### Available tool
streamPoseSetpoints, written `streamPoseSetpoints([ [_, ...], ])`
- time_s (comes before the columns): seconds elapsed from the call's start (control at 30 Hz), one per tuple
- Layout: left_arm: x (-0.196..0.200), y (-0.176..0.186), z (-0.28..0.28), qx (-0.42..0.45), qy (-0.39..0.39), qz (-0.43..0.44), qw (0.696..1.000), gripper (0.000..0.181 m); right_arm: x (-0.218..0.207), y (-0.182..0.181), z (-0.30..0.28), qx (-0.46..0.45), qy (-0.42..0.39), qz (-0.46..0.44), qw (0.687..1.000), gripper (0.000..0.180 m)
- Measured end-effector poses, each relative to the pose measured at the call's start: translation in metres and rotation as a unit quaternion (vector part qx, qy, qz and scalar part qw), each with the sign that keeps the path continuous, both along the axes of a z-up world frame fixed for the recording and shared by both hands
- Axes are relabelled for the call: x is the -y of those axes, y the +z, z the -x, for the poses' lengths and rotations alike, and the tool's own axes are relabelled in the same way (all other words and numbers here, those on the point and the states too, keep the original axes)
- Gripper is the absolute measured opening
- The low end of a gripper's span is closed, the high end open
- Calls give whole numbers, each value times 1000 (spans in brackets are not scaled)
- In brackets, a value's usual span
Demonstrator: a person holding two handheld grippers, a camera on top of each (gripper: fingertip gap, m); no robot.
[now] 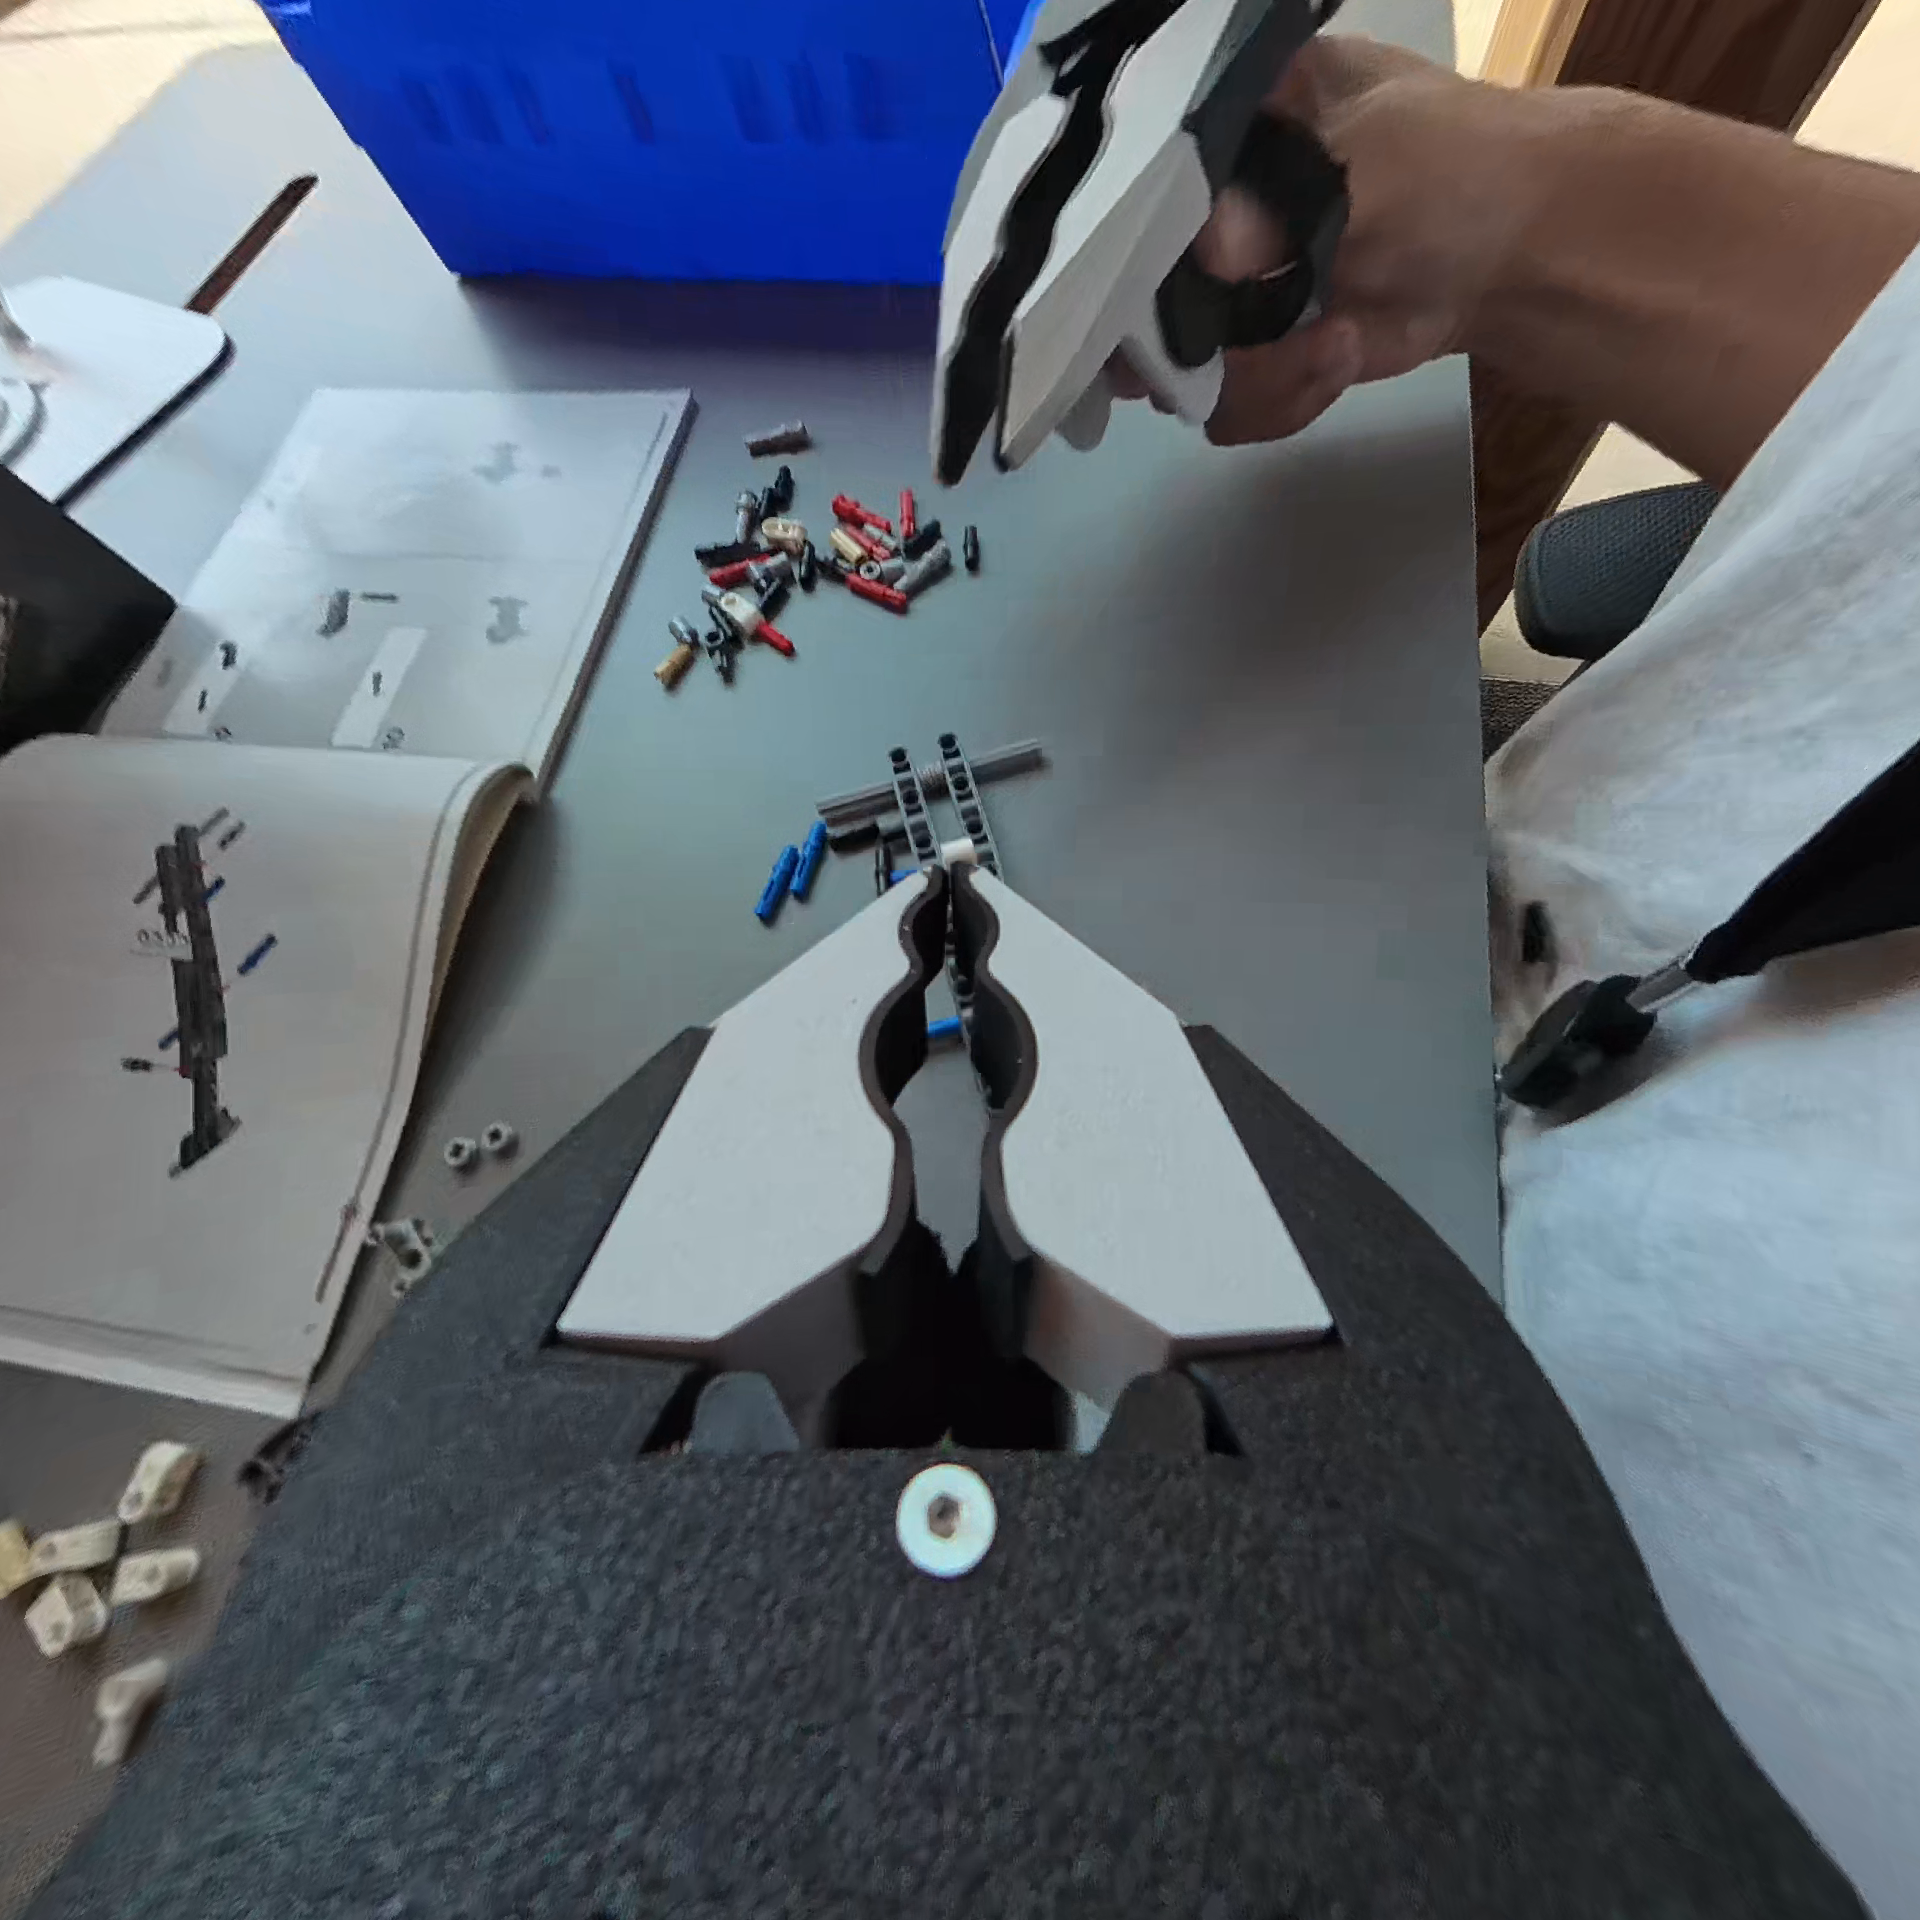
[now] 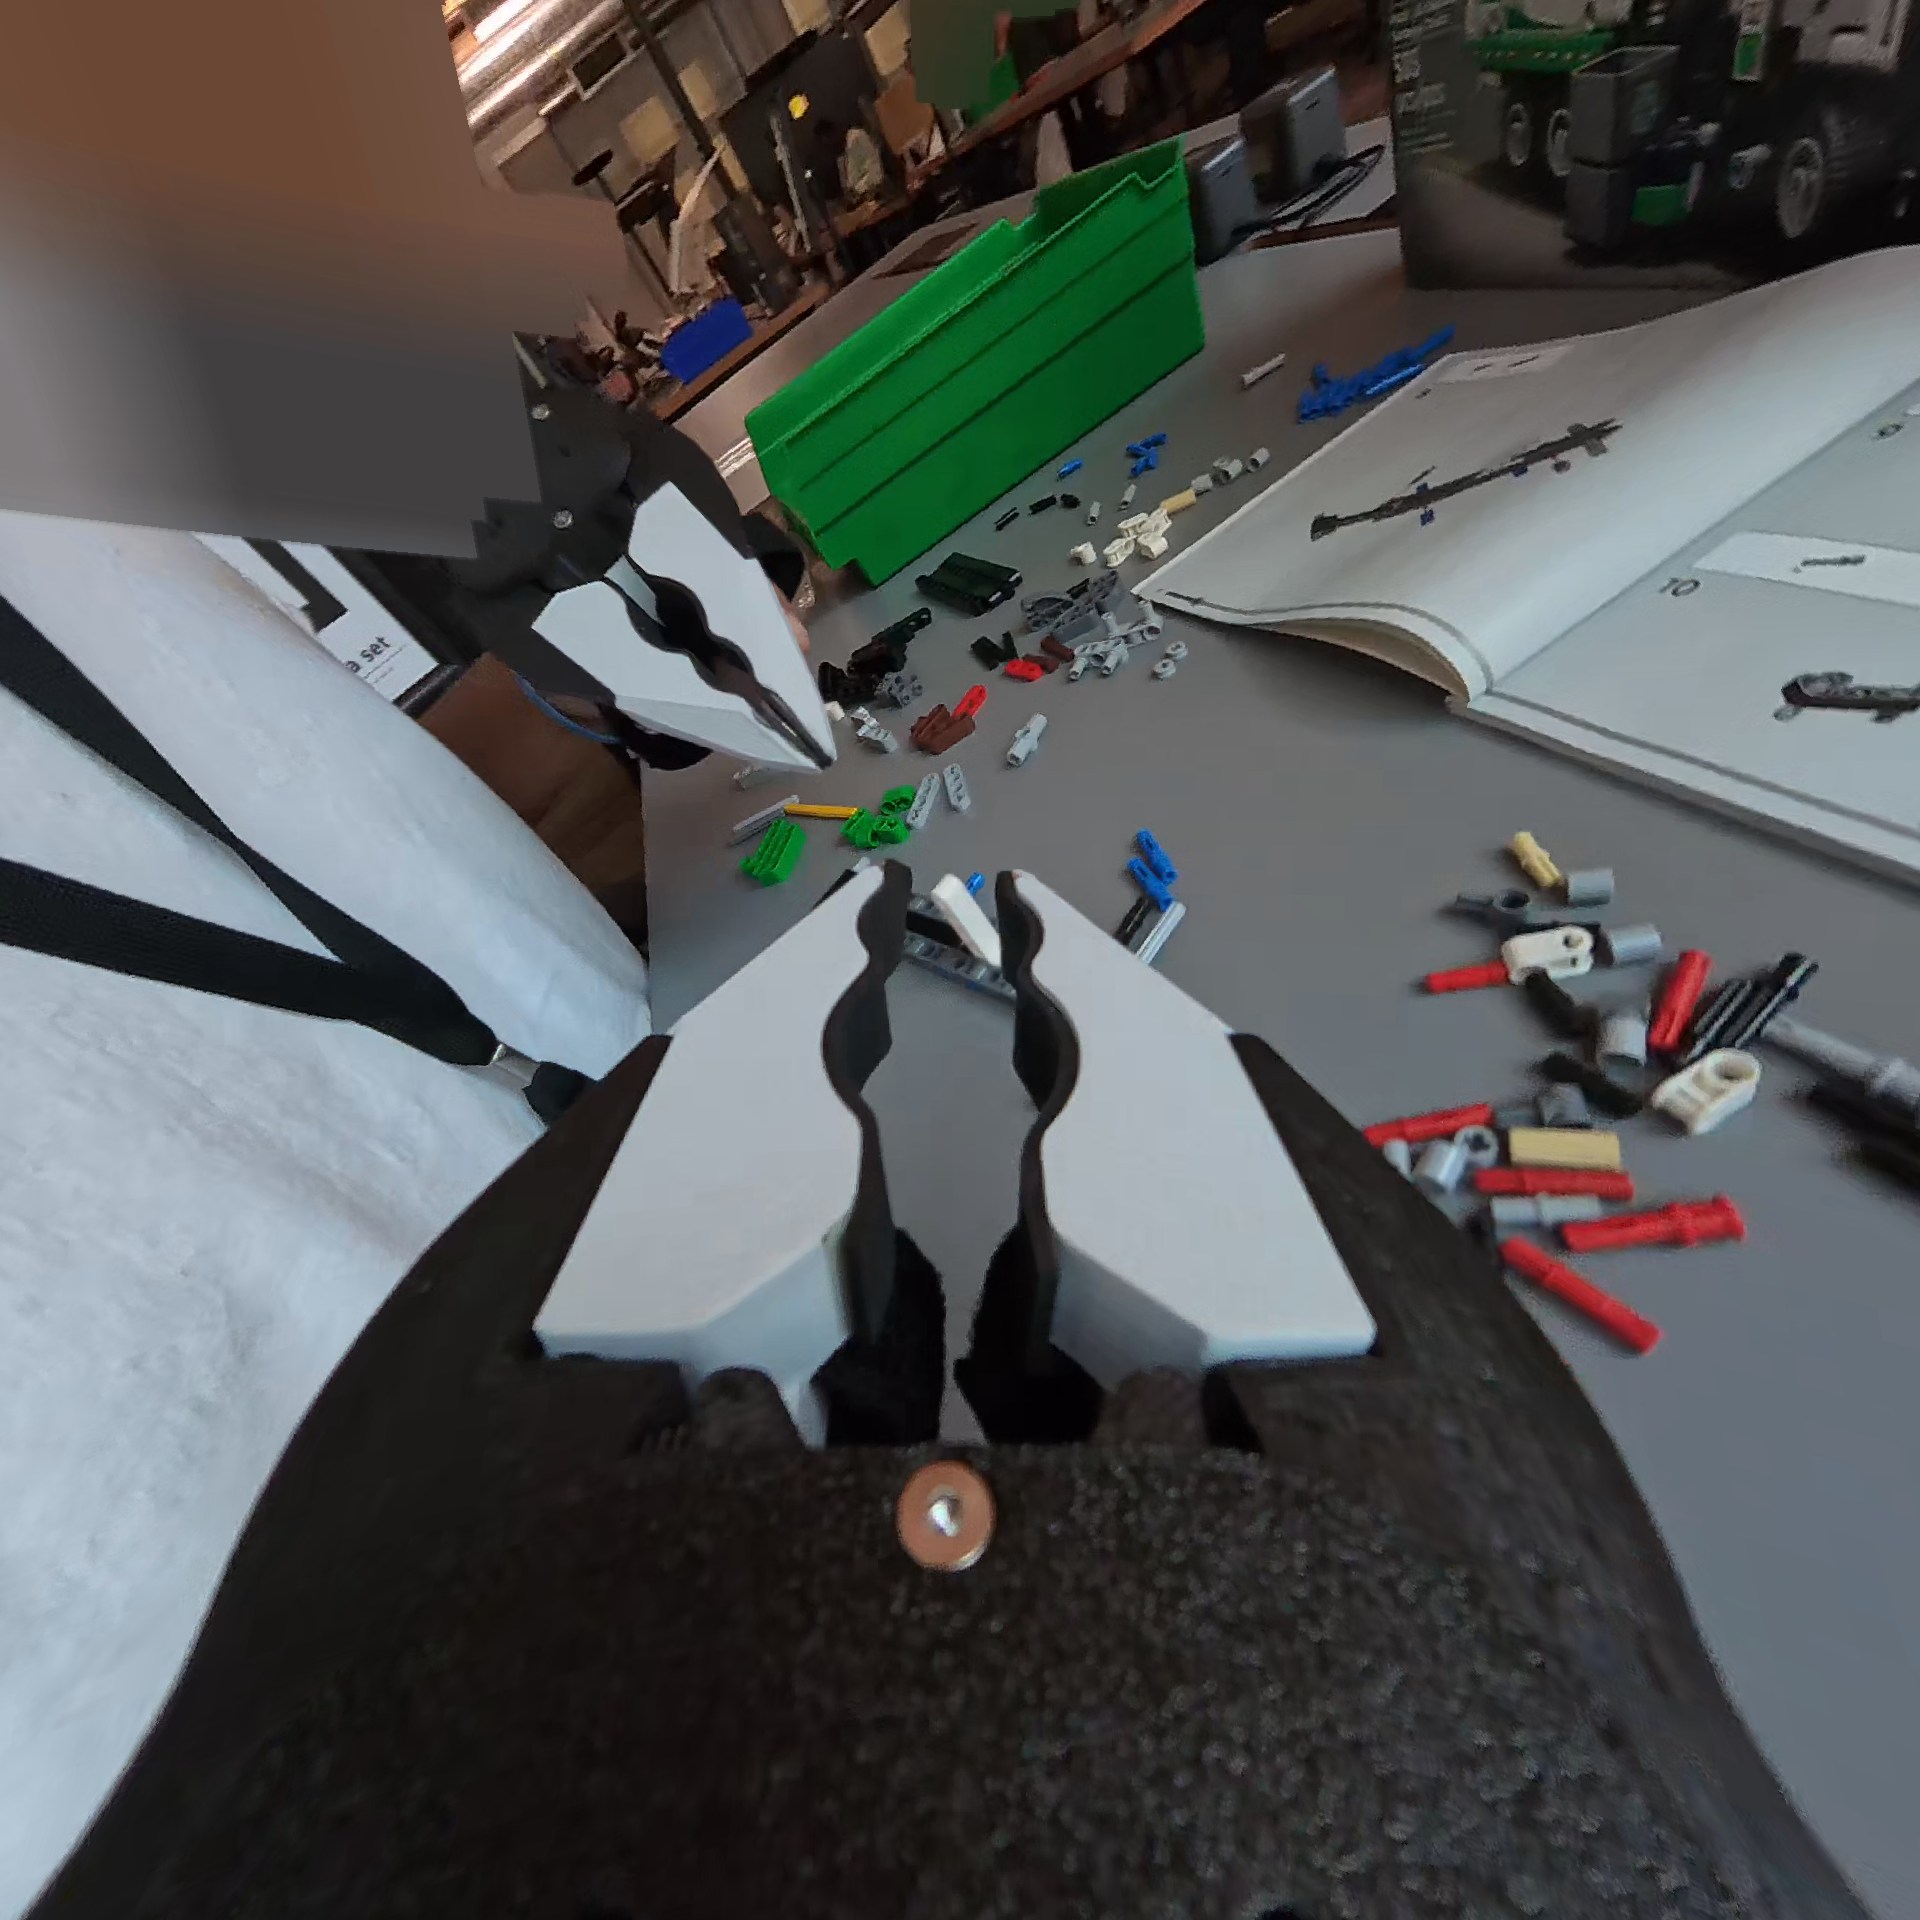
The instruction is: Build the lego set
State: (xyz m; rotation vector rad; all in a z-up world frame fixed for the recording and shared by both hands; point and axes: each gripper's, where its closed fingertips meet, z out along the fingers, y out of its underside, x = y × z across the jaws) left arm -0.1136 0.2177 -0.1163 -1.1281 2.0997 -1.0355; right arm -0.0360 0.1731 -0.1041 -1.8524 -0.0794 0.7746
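A partly built assembly of dark grey beams (image 1: 940, 795) with axles and a small white piece lies on the grey table (image 1: 1247, 727). My left gripper (image 1: 948, 881) is shut and hovers just over it, and part of a beam shows through the gap between the fingers. In the right wrist view the left gripper (image 2: 824, 756) looks empty. My right gripper (image 2: 953, 883) is open and empty, and the assembly (image 2: 961, 961) lies below its tips. In the left wrist view the right gripper (image 1: 977, 465) hangs above a pile of red, black and grey pins (image 1: 831, 566).
An open instruction booklet (image 1: 416, 582) lies left of the pins. A blue bin (image 1: 644, 135) and a green bin (image 2: 987, 384) stand at the back. Loose blue pins (image 1: 790, 873), tan connectors (image 1: 83, 1558) and several small parts (image 2: 1101, 623) lie around. The table edge (image 1: 1486, 831) is near the person's white shirt. The gap from one gripper's tips to the other's is roughly 10 cm.
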Motion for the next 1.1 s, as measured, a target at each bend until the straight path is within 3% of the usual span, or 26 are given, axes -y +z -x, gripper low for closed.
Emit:
streamPoseSetpoints([
  [0.13, 10, -6, 29, -34, 14, 62, 997, 5, 30, -14, 12, 35, -58, 3, 998, 10],
  [0.27, 30, -2, 55, -29, 30, 102, 994, 9, 52, -8, 24, 6, -76, -16, 997, 11],
  [0.63, 67, -2, 119, 58, 99, 51, 992, 8, 93, -12, 79, 86, -80, -80, 990, 8],
  [0.77, 66, -14, 143, 74, 130, 37, 988, 8, 113, -24, 102, 85, -93, -73, 989, 8],
  [0.97, 63, -44, 172, 79, 159, 86, 980, 8, 142, -45, 131, 138, -115, -84, 980, 14],
  [1.1, 67, -66, 194, 67, 168, 108, 978, 10, 151, -82, 165, 221, -57, -59, 972, 21],
])
